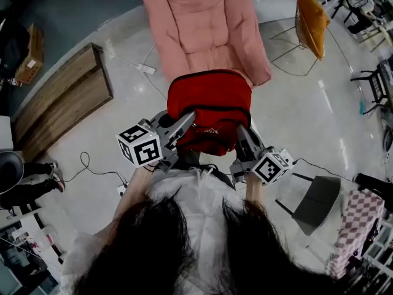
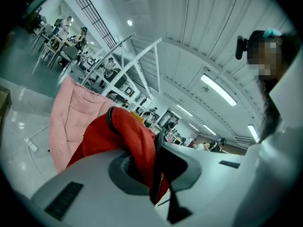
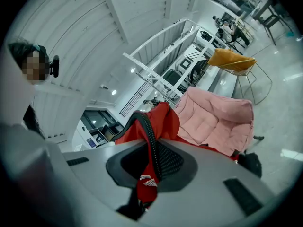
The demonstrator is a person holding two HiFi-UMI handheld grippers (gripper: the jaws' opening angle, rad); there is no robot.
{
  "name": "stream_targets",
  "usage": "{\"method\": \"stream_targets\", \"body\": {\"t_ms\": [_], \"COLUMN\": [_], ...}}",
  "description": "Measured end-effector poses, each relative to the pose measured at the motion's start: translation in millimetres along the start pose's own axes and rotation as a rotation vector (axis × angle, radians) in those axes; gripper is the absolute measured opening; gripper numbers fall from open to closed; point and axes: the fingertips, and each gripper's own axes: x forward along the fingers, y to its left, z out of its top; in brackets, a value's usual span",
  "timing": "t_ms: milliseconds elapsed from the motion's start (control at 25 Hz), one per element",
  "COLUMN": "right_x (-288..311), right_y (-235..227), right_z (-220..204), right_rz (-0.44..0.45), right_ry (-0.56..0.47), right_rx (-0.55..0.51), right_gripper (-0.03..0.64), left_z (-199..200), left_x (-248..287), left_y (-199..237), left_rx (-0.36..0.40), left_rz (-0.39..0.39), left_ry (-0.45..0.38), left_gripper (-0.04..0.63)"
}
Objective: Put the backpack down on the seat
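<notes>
Backpack (image 1: 209,112), red with black trim, shown held off the floor (image 1: 307,115) in front of the person, its upper edge lying against the front edge of the seat (image 1: 206,29) as seen from the head view; whether the two touch cannot be told. The seat is a pink, thickly padded chair, and in both gripper views it is seen beyond the backpack. The left side of the backpack is gripped by the left gripper (image 1: 189,118), and in the left gripper view its fingers (image 2: 85,183) are seen closed tight on a fold of red fabric edged with a black zip or piping. The right side is gripped by the right gripper (image 1: 241,133), and in the right gripper view its fingers (image 3: 227,174) are likewise closed on red fabric, with a black ribbed band and black mesh pinched between them and a small white-printed red tag hanging below. A marker cube is carried on each gripper, the left one (image 1: 141,146) and the right one (image 1: 271,166) being seen just above the person's forearms. Further out, an orange chair (image 1: 310,20) on a thin wire frame is placed to the right of the seat, a white power strip (image 1: 146,69) lies on the floor to the seat's left, a low wooden platform (image 1: 61,103) is set well to the left, and a grey chair (image 1: 316,198) and a pink-and-white checked bag (image 1: 356,226) are seen at the lower right.
</notes>
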Motion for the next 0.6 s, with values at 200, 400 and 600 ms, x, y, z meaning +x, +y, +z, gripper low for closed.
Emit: {"method": "stream_targets", "body": {"t_ms": [200, 400, 600], "right_x": [43, 95, 126], "right_y": [-4, -2, 0], "right_z": [16, 34, 50], "right_rz": [-0.041, -0.076, -0.114], "right_ry": [-0.048, -0.083, -0.108], "right_rx": [-0.001, -0.032, -0.057], "right_gripper": [0.051, 0.051, 0.051], "left_z": [35, 73, 102], "left_x": [19, 29, 41], "left_y": [32, 68, 88], "left_rx": [0.024, 0.02, 0.028], "left_rz": [-0.053, -0.103, -0.146], "left_ry": [0.03, 0.044, 0.058], "left_gripper": [0.055, 0.055, 0.055]}}
